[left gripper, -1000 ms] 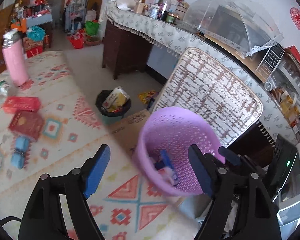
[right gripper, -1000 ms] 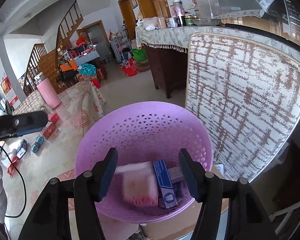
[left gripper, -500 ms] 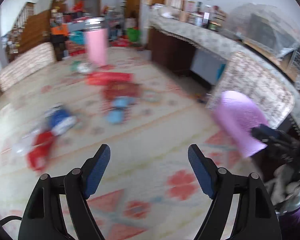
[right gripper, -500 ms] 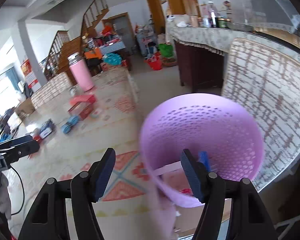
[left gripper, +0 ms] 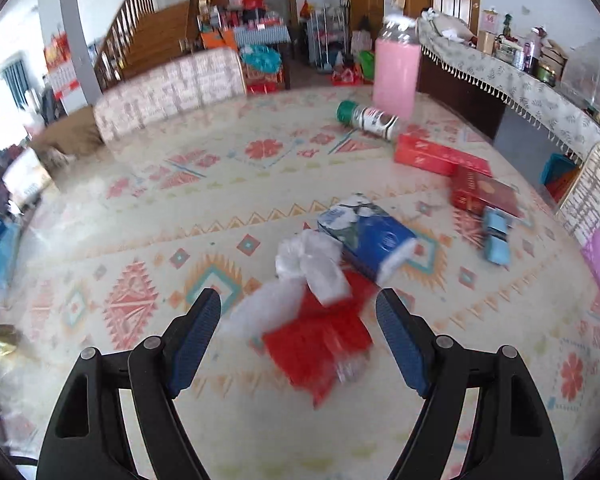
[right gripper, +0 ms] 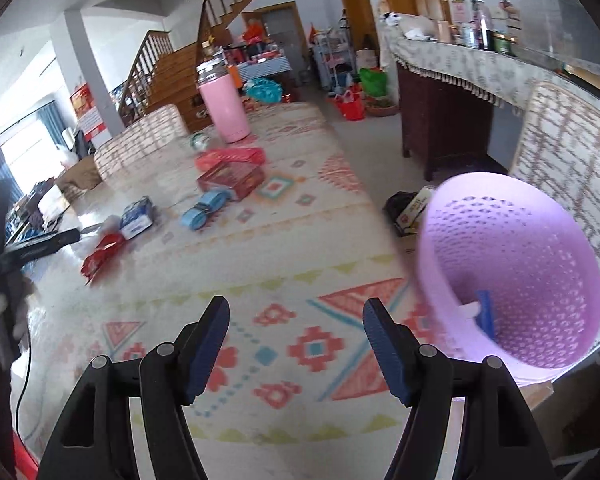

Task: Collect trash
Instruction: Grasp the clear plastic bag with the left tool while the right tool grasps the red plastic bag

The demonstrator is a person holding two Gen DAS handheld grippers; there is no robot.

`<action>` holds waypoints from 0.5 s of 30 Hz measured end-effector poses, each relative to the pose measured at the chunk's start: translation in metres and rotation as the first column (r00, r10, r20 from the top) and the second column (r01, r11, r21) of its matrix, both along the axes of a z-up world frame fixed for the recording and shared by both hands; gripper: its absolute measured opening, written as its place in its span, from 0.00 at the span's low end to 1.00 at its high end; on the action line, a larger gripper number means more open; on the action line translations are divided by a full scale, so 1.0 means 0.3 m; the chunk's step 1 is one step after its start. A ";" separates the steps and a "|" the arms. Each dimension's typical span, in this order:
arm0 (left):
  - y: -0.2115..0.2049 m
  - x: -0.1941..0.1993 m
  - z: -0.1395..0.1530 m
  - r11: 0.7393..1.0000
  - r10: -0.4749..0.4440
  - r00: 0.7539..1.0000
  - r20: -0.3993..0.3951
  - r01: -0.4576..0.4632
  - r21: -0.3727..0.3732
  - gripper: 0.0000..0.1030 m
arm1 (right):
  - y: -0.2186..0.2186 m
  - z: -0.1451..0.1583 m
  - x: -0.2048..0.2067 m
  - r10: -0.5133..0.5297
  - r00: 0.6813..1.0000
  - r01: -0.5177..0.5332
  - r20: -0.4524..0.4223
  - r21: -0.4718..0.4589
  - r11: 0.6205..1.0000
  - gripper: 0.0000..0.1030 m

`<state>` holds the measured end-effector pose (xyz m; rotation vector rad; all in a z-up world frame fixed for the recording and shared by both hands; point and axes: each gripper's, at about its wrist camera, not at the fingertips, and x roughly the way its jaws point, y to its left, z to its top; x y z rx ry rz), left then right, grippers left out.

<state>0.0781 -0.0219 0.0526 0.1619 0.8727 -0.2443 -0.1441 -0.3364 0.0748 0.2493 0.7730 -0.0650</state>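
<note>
**Operator:** Left wrist view: state the target and its bearing from the left gripper [left gripper: 298,320].

**Technician:** Target is the red wrapper [left gripper: 320,344] with a white crumpled plastic piece [left gripper: 312,268] lying on its far end. It rests on the patterned tablecloth [left gripper: 140,208], directly ahead of the gripper and between the two finger lines. Jaws stand released and wide; neither pad touches the wrapper. A blue packet [left gripper: 368,240] lies just beyond it, far and slightly right.

**Operator:** Long axis?

**Technician:** The picture is blurred, so read this as a judgement: the wrapper runs from near right to far left, oblique to the jaw gap. A small wrist roll would probably be needed to close across its narrow side.

**Operator:** Right gripper [right gripper: 296,320]?

**Technician:** Released, nothing between the jaws, which have just been opening. It hovers over bare cloth with the purple basket [right gripper: 512,264] just to its right. In the right wrist view the red wrapper [right gripper: 102,254] lies well apart, far left.

**Operator:** Nearer hand?

**Technician:** Left. The basket lies at the far right edge of the left wrist view, so any carry runs rightward.
</note>
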 end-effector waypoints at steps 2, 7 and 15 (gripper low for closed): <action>0.007 0.052 -0.029 1.000 0.003 1.000 -0.026 -0.003 -0.011 0.77 | 0.039 0.001 0.010 0.018 1.000 -0.018 -0.006 -0.013 1.000 0.71; 0.033 0.129 -0.091 0.994 0.006 0.988 -0.152 -0.023 -0.111 0.16 | 0.117 -0.002 0.040 0.063 0.998 -0.063 -0.024 -0.041 0.997 0.71; 0.111 -0.010 -0.005 0.970 0.093 0.989 -0.111 -0.115 -0.213 0.12 | 0.273 -0.032 0.147 0.184 0.981 -0.183 -0.062 0.008 0.983 0.71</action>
